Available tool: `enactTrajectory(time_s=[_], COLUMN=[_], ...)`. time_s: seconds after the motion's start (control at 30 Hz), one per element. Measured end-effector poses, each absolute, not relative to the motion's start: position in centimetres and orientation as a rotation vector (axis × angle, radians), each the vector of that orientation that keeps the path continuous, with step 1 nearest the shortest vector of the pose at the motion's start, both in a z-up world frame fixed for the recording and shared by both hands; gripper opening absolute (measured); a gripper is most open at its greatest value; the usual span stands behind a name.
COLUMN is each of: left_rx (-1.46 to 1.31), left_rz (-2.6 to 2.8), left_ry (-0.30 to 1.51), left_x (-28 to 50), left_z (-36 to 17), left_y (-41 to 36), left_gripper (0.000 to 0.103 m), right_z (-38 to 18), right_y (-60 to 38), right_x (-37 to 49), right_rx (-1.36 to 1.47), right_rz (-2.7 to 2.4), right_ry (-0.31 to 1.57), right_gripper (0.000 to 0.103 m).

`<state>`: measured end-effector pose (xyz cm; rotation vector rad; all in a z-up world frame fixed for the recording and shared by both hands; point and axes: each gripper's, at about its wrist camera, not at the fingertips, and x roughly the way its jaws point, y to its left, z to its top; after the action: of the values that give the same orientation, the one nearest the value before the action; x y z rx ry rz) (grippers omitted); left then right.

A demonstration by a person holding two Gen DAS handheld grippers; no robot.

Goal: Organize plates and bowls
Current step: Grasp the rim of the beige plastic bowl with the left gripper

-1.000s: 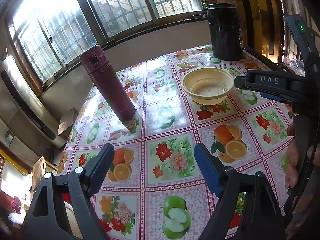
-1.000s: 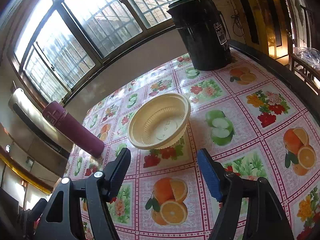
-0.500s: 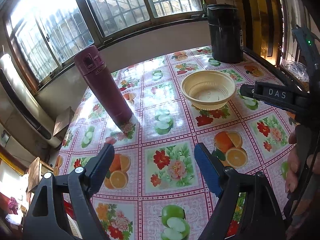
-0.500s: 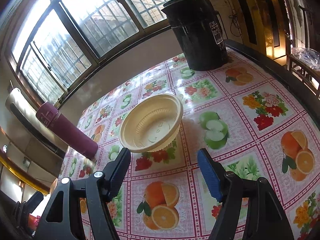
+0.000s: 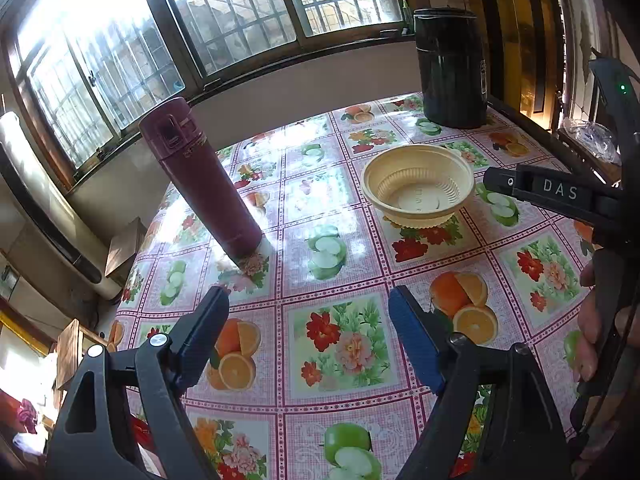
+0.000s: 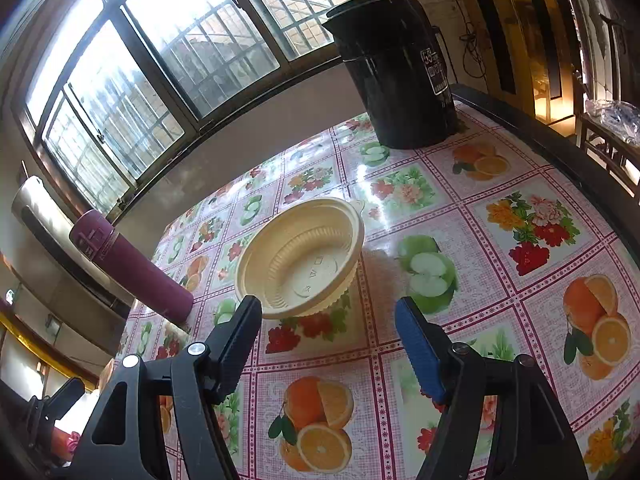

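A pale yellow ribbed plastic bowl (image 5: 418, 190) (image 6: 300, 258) sits upright and empty on the fruit-print tablecloth (image 5: 340, 344) (image 6: 500, 240). My left gripper (image 5: 308, 312) is open over the cloth, well short of the bowl, nothing between its fingers. My right gripper (image 6: 328, 320) is open too, just in front of the bowl, its left fingertip (image 6: 248, 312) close to the near rim without touching. In the left wrist view the right gripper's body and the hand holding it show at the right edge (image 5: 560, 194).
A maroon flask (image 5: 200, 180) (image 6: 132, 272) stands left of the bowl. A black kettle (image 5: 450, 68) (image 6: 396, 68) stands at the table's far corner, under the barred windows. The dark table edge (image 6: 560, 148) runs along the right.
Both views shifted slightly over the second: the bowl sits a little lower and nearer the right gripper's left finger. Jaws stayed the same width.
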<state>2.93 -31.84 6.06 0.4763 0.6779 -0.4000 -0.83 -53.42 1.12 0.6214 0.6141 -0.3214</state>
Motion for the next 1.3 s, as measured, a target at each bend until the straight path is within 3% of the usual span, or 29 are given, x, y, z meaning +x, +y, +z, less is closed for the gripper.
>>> enactTrajectory(time_s=[0.5, 0.97, 1.07, 1.3], left_rx=[0.38, 0.366, 0.348, 0.311], left_rz=[-0.328, -0.371, -0.376, -0.406], left_ry=[0.86, 1.086, 1.108, 1.128], left_x=[15.3, 20.6, 20.8, 20.9], left_z=[5.0, 0.7, 0.3, -0.1], left_y=[-37.0, -43.0, -43.1, -43.0], left_gripper=[0.083, 0.083, 0.083, 0.082], right_z=[0.8, -1.4, -1.9, -3.2], right_y=[-58.3, -59.5, -59.6, -59.4], right_x=[4.6, 7.0, 7.2, 7.6], right_rx=[0.724, 0.784, 0.796, 0.825], right_rz=[-0.307, -0.283, -0.28, -0.27], right_ry=[0.624, 0.686, 0.701, 0.726], right_gripper=[0.071, 0.07, 0.061, 0.05])
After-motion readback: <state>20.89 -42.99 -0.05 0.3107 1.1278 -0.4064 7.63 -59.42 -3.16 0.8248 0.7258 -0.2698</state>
